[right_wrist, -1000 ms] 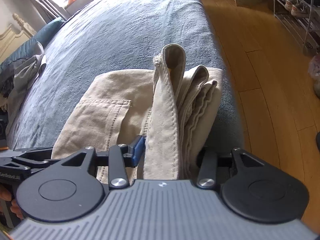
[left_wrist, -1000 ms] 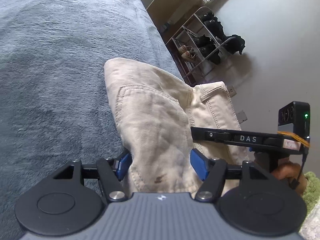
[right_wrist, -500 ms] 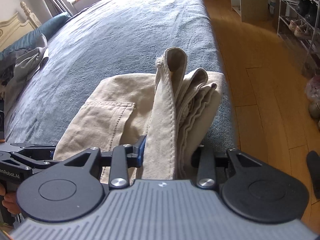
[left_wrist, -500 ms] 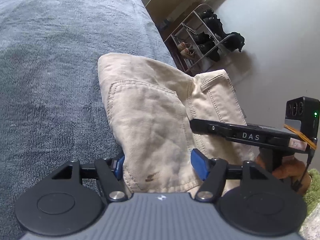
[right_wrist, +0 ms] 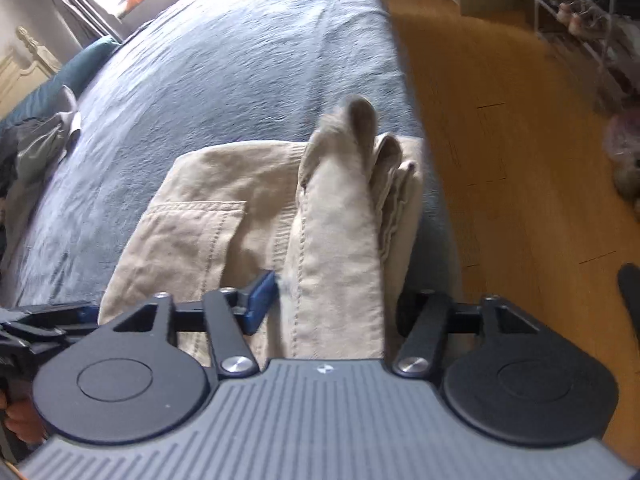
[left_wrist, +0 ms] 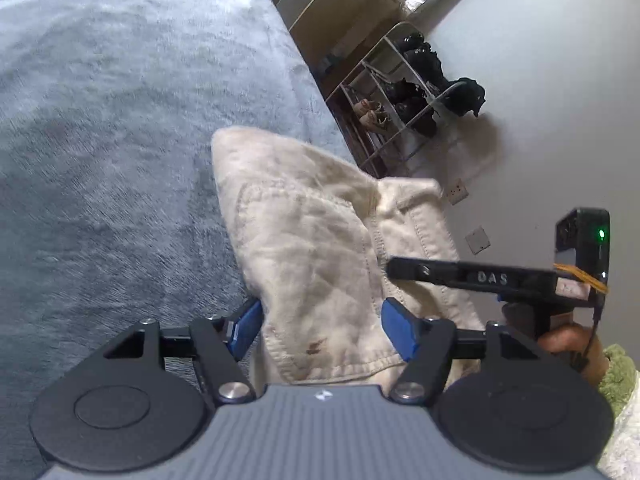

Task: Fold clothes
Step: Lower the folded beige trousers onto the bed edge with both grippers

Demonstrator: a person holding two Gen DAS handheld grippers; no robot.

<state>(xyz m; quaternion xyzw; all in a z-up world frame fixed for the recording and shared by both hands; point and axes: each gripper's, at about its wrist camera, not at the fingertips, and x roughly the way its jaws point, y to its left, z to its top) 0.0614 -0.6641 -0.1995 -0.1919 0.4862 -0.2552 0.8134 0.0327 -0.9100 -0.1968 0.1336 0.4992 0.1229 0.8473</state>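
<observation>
Beige trousers (left_wrist: 320,248), partly folded, at the edge of a bed (left_wrist: 120,160) covered in blue-grey plush.

The trousers are coarse cotton twill with double-stitched seams, a patch pocket (right_wrist: 192,236) at centre left of the right wrist view and a small dark stain near the hem, at lower centre of the left wrist view. The left tongs (left_wrist: 322,326) stand spread with a raised fold between the blue pads, which appear to rest beside the cloth without pinching it. The right tongs (right_wrist: 334,300) are opening around an upright bundle of layered folds; the right-hand pad is hidden. White letters "DAS" mark the right tongs' black finger at centre right of the left wrist view. A wire shoe rack (left_wrist: 404,108) stands at upper right.
</observation>
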